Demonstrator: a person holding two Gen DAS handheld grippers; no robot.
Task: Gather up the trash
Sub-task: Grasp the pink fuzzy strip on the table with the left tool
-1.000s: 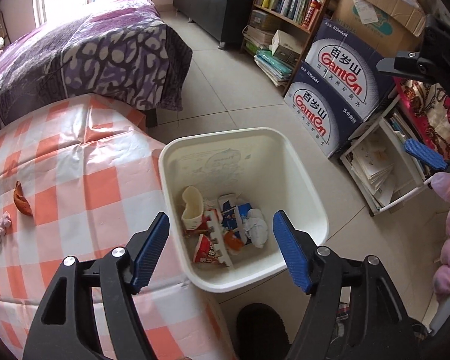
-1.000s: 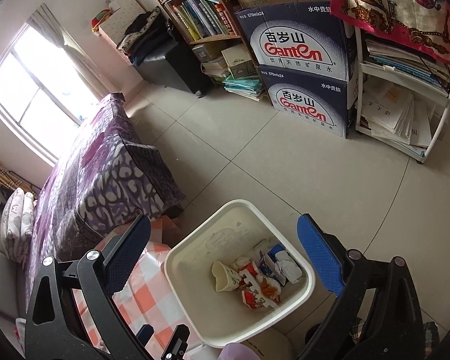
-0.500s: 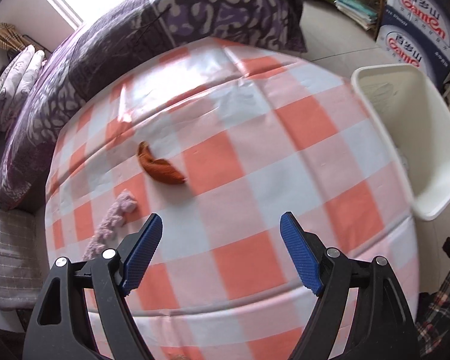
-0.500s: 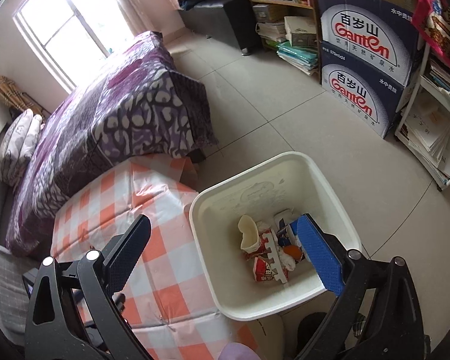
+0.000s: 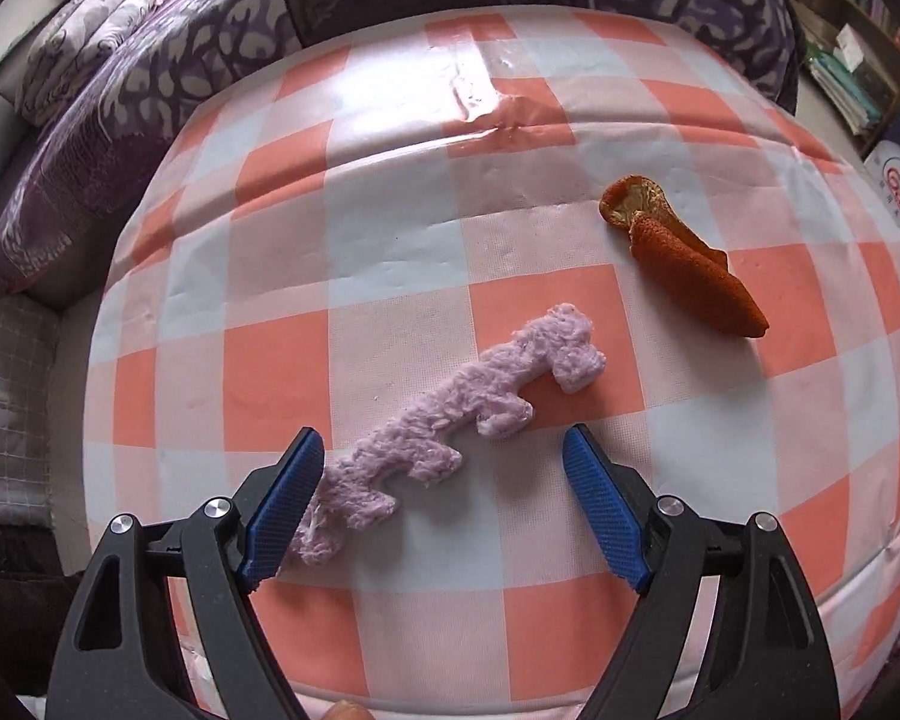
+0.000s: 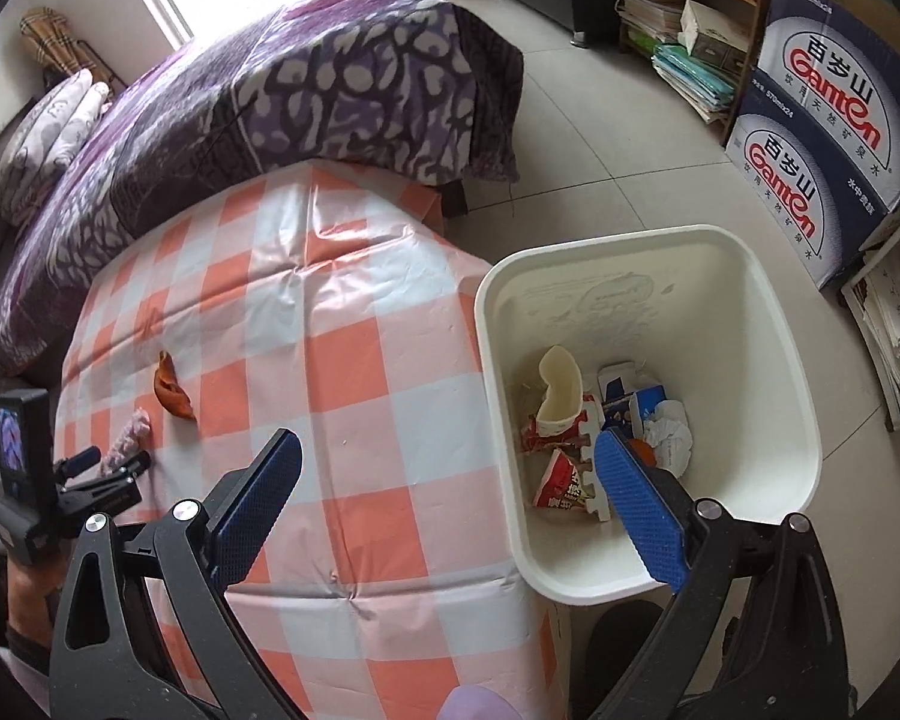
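Note:
A fluffy lilac scrap [image 5: 450, 426] lies on the checked tablecloth [image 5: 390, 240], with an orange peel [image 5: 690, 264] to its right. My left gripper [image 5: 444, 504] is open just above the cloth, its left finger [image 5: 282, 504] beside the scrap's near end. In the right wrist view, the scrap [image 6: 127, 438] and peel [image 6: 171, 387] lie at the table's left, with my left gripper [image 6: 114, 468] at the scrap. My right gripper [image 6: 450, 498] is open and empty, high above the table's edge. The white bin [image 6: 780, 360] beside the table holds cartons, a cup and crumpled paper.
A bed with a purple patterned cover [image 6: 270, 96] stands behind the table. Blue Ganten boxes [image 6: 822, 120], a bookshelf [image 6: 690, 12] and a white rack of papers [image 6: 894, 324] line the tiled floor right of the bin.
My left gripper swung from over the bin to the table's left side and dropped low at the lilac scrap. My right gripper turned left, now seeing both table and bin.

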